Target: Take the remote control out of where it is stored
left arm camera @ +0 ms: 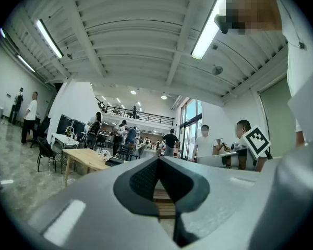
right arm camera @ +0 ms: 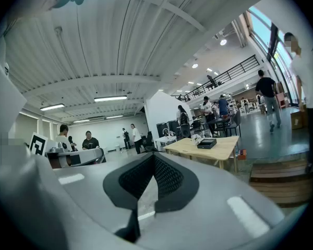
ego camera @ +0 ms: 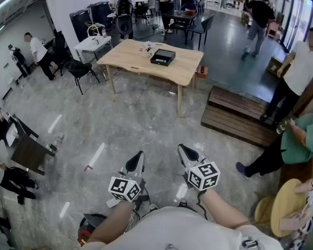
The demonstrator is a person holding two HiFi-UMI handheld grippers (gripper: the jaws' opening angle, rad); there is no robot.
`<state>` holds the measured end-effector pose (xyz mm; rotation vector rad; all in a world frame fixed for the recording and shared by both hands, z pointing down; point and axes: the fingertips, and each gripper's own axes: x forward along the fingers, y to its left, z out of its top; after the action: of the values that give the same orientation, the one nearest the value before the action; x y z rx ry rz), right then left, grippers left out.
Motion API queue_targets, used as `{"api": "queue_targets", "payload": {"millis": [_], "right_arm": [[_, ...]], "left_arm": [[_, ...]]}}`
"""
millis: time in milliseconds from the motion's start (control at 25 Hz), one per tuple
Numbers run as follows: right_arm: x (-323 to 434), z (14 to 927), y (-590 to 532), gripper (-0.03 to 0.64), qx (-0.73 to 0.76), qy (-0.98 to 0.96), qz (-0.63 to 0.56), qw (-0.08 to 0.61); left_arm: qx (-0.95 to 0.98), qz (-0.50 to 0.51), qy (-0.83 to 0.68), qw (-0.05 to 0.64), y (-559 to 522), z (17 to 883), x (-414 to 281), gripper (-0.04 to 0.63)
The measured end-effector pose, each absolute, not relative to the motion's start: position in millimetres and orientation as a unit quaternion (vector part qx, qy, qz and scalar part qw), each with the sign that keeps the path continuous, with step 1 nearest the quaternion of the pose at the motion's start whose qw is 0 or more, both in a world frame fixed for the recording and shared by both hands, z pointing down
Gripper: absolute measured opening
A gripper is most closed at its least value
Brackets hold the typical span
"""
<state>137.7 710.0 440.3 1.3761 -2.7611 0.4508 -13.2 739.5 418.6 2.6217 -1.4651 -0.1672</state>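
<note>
Head view, claws: left gripper (ego camera: 137, 159) and right gripper (ego camera: 184, 153) are both clenched on nothing, held over bare floor.
Head view, hazard: the wooden table (ego camera: 128, 56) stands well apart from the person. A wooden platform (ego camera: 235, 120) and bystanders flank the way, so a trip or bump on the approach is the likely fault.
Head view, task item: no remote control is visible. A flat black box (ego camera: 163, 57) on the table is judged its probable store.
Left gripper view, claw: left gripper (left arm camera: 157, 161) has its tips pressed together with nothing between.
Left gripper view, hazard: the black box (left arm camera: 115, 161) is too small to show a lid or catch. Clenched jaws would shove it, not open it.
Right gripper view, claw: right gripper (right arm camera: 153, 158) is likewise closed and empty.
Right gripper view, hazard: pale clutter (right arm camera: 196, 138) just beside the black box (right arm camera: 206, 144) could be knocked off the table (right arm camera: 219, 151).
Right gripper view, task item: the box reads low, dark and rectangular, and the remote itself is unseen.
</note>
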Motion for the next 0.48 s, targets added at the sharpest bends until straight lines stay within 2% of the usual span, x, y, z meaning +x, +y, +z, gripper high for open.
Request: {"api": "queue_targets", "payload": {"millis": [480], "right_arm": [[142,443,696,0.027,0.443,-0.885,0.144,0.011]], "left_arm": [[0.873,-0.066,-0.477,0.074,727,419,-5,0.0]]}}
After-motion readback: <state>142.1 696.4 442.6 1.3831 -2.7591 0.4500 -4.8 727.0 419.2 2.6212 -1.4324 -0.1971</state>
